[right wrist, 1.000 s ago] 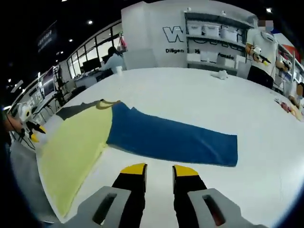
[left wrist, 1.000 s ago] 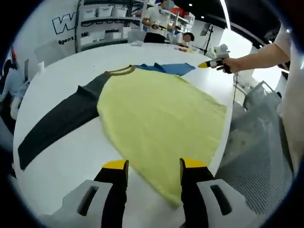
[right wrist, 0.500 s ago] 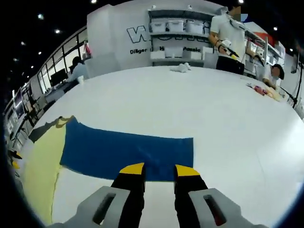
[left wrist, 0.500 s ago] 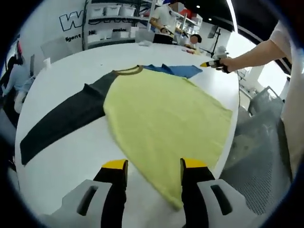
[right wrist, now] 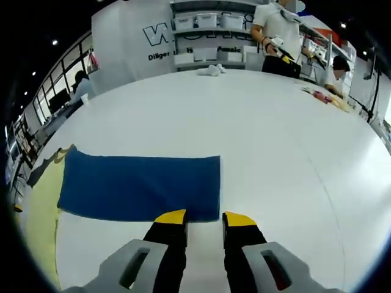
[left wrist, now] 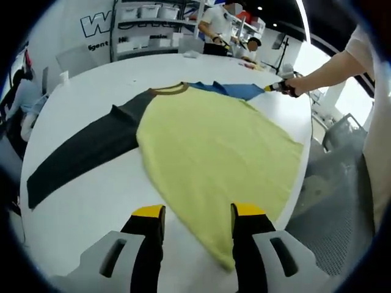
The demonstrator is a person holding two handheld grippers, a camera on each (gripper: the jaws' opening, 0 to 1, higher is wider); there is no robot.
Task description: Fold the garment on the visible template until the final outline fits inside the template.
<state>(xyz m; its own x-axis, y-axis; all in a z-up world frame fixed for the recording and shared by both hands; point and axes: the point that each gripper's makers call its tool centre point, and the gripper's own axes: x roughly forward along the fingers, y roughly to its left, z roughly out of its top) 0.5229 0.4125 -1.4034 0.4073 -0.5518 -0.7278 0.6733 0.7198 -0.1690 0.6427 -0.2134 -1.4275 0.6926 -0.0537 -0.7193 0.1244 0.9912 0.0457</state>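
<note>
A long-sleeved shirt lies flat on the white table (left wrist: 91,201). Its yellow body (left wrist: 214,146) spreads ahead of my left gripper (left wrist: 192,213), which stands open just short of the hem with nothing between its jaws. One dark grey sleeve (left wrist: 79,155) runs out to the left. The blue sleeve (right wrist: 137,186) stretches across the right gripper view. My right gripper (right wrist: 204,218) stands open at the cuff's near edge, and it also appears far off at the blue sleeve's (left wrist: 241,90) end as the right gripper (left wrist: 276,87) in a person's hand.
A person's arm (left wrist: 330,70) reaches over the table's right edge, where a mesh chair (left wrist: 339,183) stands. People (right wrist: 278,33) and shelves (right wrist: 201,27) line the far side. A white cloth lump (right wrist: 212,69) lies on the far table surface.
The right gripper has swung toward the blue sleeve's cuff end and come down to its near edge. The left gripper has edged slightly along the yellow hem. The shirt has not moved.
</note>
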